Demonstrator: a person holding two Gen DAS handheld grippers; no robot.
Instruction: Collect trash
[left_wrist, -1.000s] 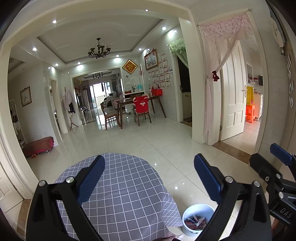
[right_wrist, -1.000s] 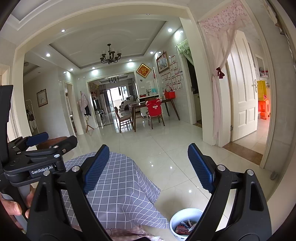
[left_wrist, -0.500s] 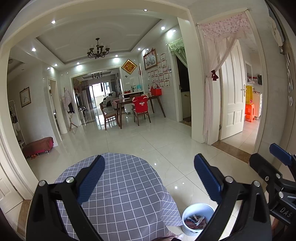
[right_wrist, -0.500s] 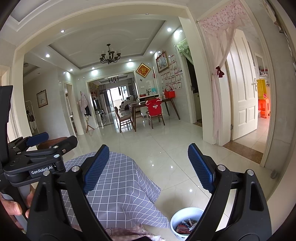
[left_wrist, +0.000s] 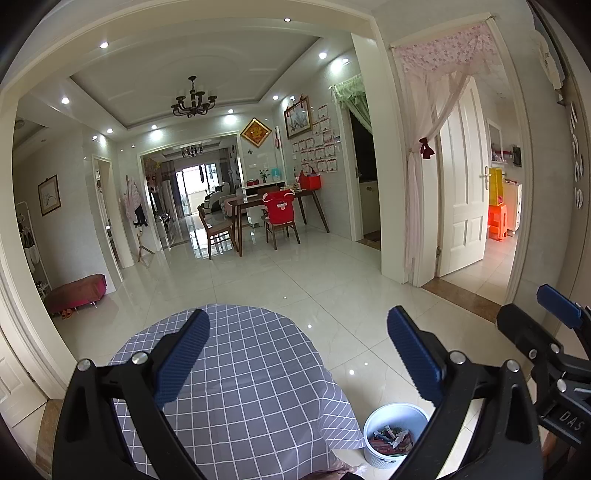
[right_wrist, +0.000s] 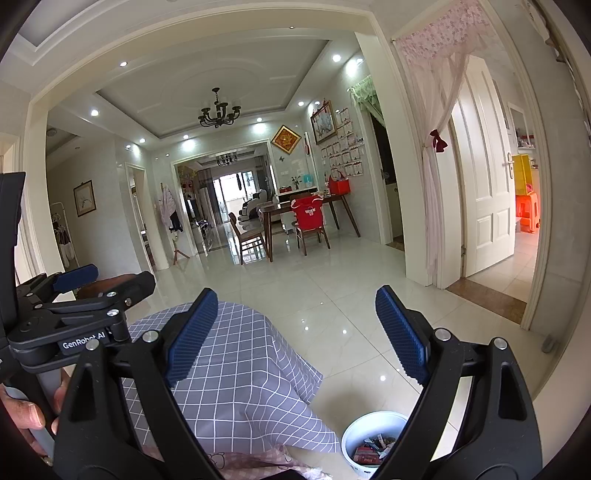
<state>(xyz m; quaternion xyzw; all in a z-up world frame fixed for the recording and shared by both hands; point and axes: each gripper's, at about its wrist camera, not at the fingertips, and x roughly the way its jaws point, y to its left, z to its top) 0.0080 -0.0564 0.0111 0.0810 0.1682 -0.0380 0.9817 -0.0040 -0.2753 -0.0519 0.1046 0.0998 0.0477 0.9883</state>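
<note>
Beside table (left_wrist: 258, 387), trash-filled bin (left_wrist: 380, 454)

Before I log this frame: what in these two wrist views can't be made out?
- Near part of the table: left view, hidden by the left claw; right view, by the right claw.
- Bin: lower part cut off by the frame edge and claw arms in both views.
- Trash in the bin: too small to identify pieces.
- Left hand: only fingers show at the right view's edge.
- Right hand: not seen.
</note>
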